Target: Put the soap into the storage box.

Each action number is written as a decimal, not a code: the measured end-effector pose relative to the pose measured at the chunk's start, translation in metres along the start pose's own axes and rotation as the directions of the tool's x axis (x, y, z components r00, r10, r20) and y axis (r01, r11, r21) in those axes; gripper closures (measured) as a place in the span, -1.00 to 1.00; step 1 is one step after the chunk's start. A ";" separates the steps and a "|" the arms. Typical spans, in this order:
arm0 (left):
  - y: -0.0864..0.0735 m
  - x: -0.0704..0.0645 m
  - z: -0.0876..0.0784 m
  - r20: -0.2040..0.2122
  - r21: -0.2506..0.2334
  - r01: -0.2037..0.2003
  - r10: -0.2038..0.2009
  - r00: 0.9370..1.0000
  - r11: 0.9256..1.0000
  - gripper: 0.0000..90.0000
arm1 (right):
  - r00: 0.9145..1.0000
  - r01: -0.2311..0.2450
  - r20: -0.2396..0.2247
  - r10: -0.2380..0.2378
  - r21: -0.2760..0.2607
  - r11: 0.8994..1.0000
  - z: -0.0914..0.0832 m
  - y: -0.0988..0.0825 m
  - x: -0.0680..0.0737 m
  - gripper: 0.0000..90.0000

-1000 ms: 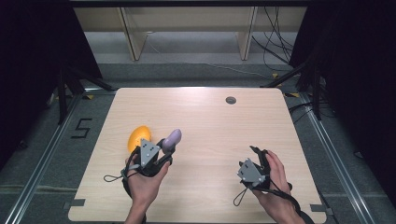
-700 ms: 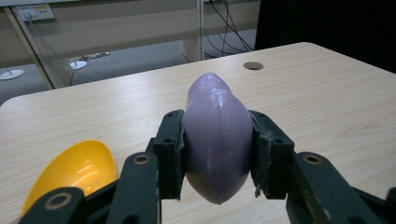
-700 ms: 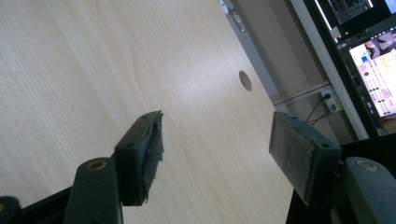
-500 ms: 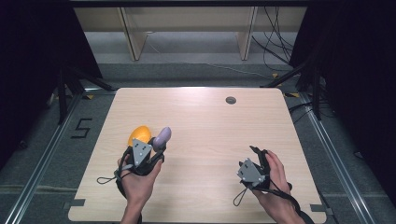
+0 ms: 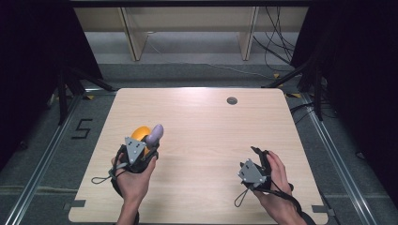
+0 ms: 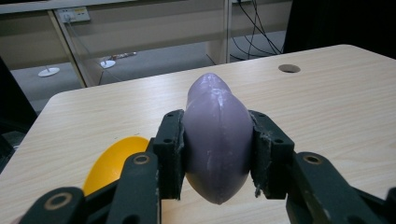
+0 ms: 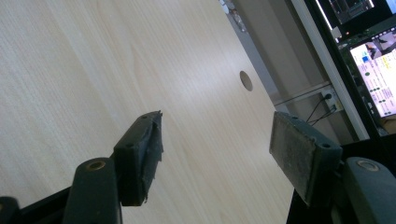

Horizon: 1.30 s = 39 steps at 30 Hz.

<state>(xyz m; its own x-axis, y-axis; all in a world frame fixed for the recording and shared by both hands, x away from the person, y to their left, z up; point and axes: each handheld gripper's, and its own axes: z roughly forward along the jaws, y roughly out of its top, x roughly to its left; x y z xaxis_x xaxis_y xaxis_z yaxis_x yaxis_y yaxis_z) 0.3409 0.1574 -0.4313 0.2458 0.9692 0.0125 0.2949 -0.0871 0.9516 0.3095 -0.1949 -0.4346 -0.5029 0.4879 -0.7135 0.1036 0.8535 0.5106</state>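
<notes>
The table (image 5: 202,140) is bare wood with a small hole (image 5: 232,100) at its far right. An orange ball (image 5: 139,133) lies near-left, touching the purple eggplant (image 6: 217,140). The left gripper (image 6: 215,156) is clamped across the eggplant, long axis pointing far-right, tip up. The right gripper (image 7: 217,149), near-right, has its jaws apart, nothing between.
</notes>
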 end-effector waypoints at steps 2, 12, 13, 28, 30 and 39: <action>0.000 0.002 0.001 -0.011 0.000 0.005 -0.005 1.000 1.000 0.31 | 1.000 0.009 0.006 -0.009 0.003 1.000 0.000 0.000 -0.001 -0.22; 0.004 0.017 0.004 -0.061 -0.012 0.022 -0.023 0.998 1.000 0.31 | 1.000 0.000 0.000 0.000 0.000 1.000 0.000 0.000 0.000 -0.22; 0.005 0.019 0.005 -0.069 -0.011 0.023 -0.023 0.997 1.000 0.31 | 1.000 0.001 0.000 -0.001 0.000 1.000 0.000 0.000 0.000 -0.22; 0.004 0.035 0.015 -0.160 -0.023 0.049 -0.052 0.986 0.999 0.31 | 1.000 -0.003 0.000 0.003 0.001 1.000 0.000 0.000 0.000 -0.22; 0.002 0.037 0.016 -0.182 -0.020 0.051 -0.054 0.982 0.999 0.31 | 1.000 -0.005 0.002 0.005 0.001 1.000 0.000 0.000 0.000 -0.22; -0.008 0.045 0.027 -0.200 0.009 0.061 -0.058 0.978 0.998 0.31 | 1.000 -0.004 0.002 0.004 0.001 1.000 0.000 0.000 0.000 -0.22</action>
<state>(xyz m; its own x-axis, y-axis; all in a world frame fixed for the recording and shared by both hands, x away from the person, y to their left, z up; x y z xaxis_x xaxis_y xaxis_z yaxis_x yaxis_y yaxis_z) 0.3745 0.1951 -0.4471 0.0386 0.9991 0.0185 0.3173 -0.0298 0.9479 0.3096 -0.1947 -0.4346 -0.5005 0.4919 -0.7124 0.1065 0.8516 0.5133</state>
